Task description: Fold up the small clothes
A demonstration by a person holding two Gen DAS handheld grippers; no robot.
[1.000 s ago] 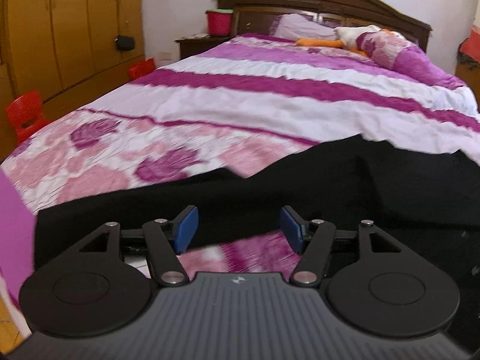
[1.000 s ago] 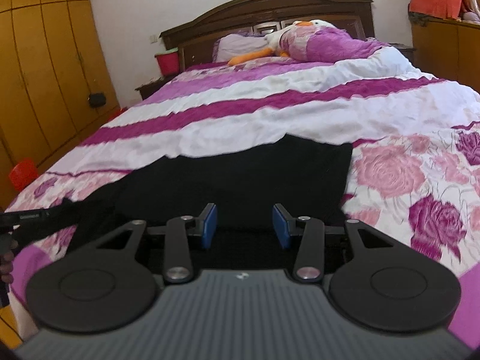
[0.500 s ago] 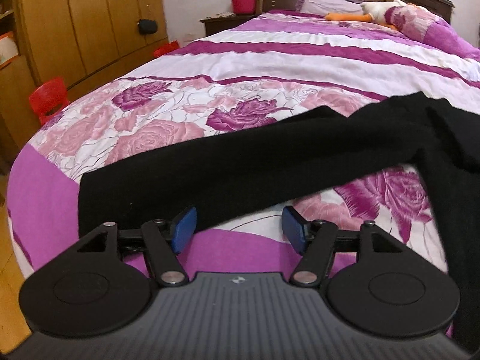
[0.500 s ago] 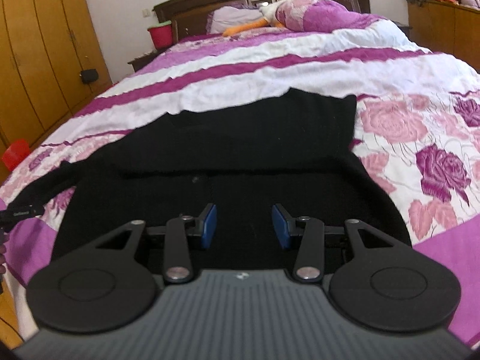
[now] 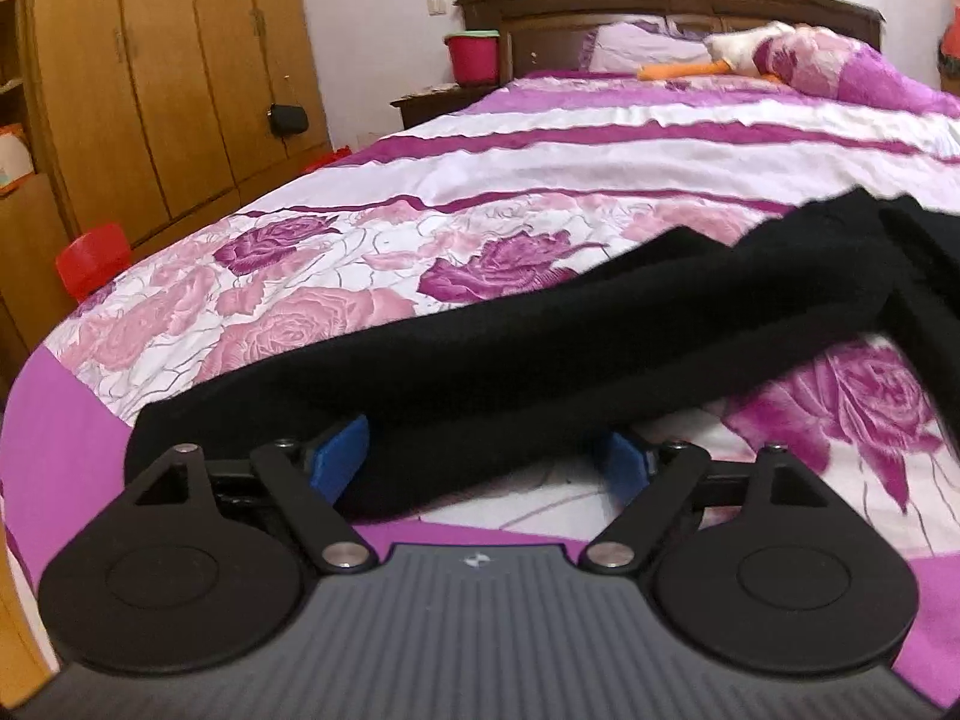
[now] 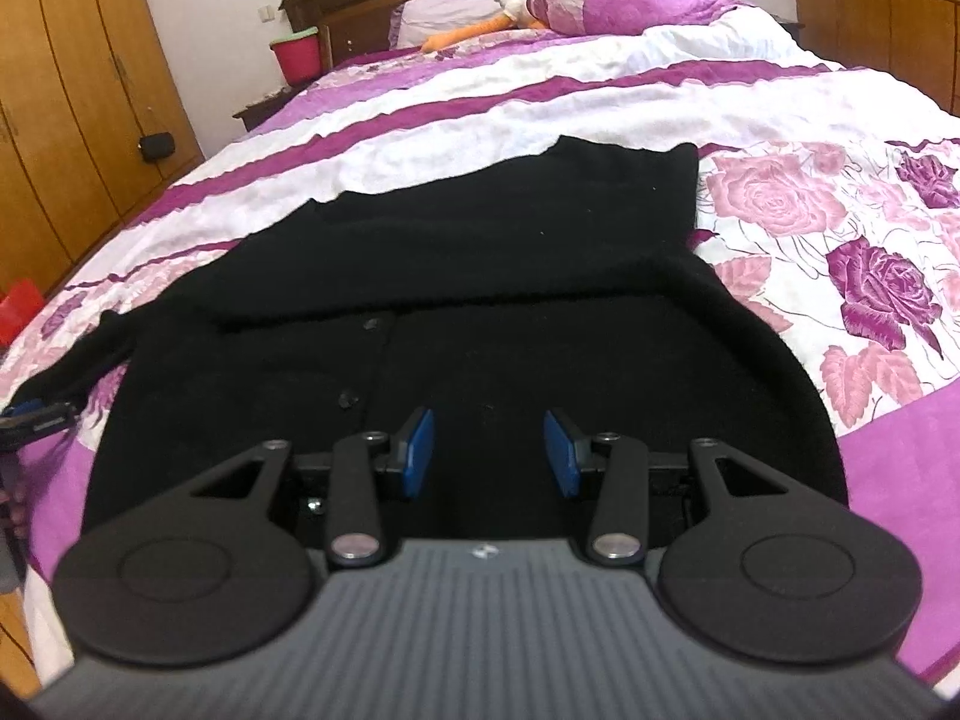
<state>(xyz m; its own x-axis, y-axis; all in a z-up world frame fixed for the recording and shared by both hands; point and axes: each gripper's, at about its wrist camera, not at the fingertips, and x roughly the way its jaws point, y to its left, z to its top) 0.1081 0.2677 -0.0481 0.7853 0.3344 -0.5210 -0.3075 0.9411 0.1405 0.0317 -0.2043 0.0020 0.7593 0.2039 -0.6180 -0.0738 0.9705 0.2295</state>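
On floral bedspread (image 6: 840,228), black cardigan (image 6: 480,276) spread flat, buttoned, both jaws apart.

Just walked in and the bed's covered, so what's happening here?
A person with handheld tongs in each hand is folding a black cardigan spread on the floral bedspread. The left tongs have just been opening around its sleeve without pressing it. The right tongs hover open over the body.

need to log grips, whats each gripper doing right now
left gripper: open, jaws just widened, black sleeve lies between them, not pinched
right gripper: open, over the black cardigan, holding nothing
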